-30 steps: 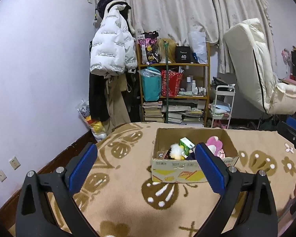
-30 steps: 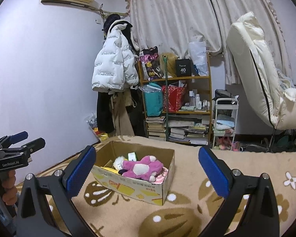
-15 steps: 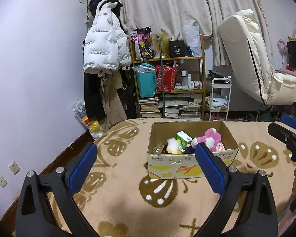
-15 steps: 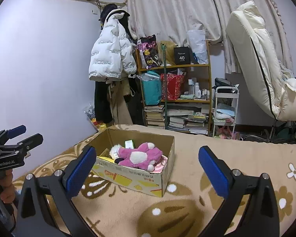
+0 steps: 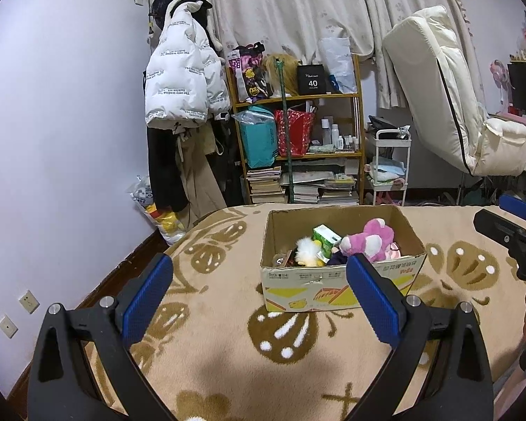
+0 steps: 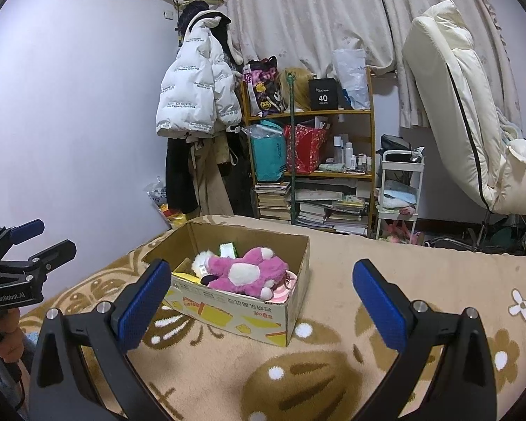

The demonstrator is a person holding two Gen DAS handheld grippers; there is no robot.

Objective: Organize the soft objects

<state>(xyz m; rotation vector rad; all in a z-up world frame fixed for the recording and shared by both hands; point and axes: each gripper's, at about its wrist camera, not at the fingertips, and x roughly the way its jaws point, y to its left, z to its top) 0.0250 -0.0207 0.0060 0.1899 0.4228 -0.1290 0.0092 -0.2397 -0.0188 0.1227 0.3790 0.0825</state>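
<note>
An open cardboard box [image 5: 340, 273] sits on a beige blanket with brown butterfly patterns [image 5: 221, 315], at about 1 o'clock from the left tool [image 5: 259, 296] and 11 o'clock from the right tool [image 6: 261, 301]. Inside the box lies a pink and white plush toy [image 6: 247, 272], stretched along the side nearer the right tool; in the left wrist view it shows at the box's right end [image 5: 368, 240]. Beside it, toward 9 o'clock in that view, are a green and white carton [image 5: 326, 238] and a fluffy white and yellow toy [image 5: 307, 252], with some darker items beneath that are too tangled to tell apart. The left tool hangs above the blanket with its blue pads [image 5: 145, 296] spread wide and nothing between them; its right pad overlaps the box's near right corner in the picture, but whether it touches cannot be told. The right tool is likewise spread wide and empty, its left pad [image 6: 142, 303] lying over the box's near corner in the right wrist view. Each tool shows at the edge of the other's view: the right one at 3 o'clock, the left one at 9 o'clock with the hand [image 6: 8, 333] that holds it. Beyond the blanket, at 12 o'clock, stand a wooden shelf [image 5: 298, 147] of books and bags, a white puffer jacket [image 5: 182, 84] hung on the wall, and a cream recliner [image 5: 449, 105] at 2 o'clock.
</note>
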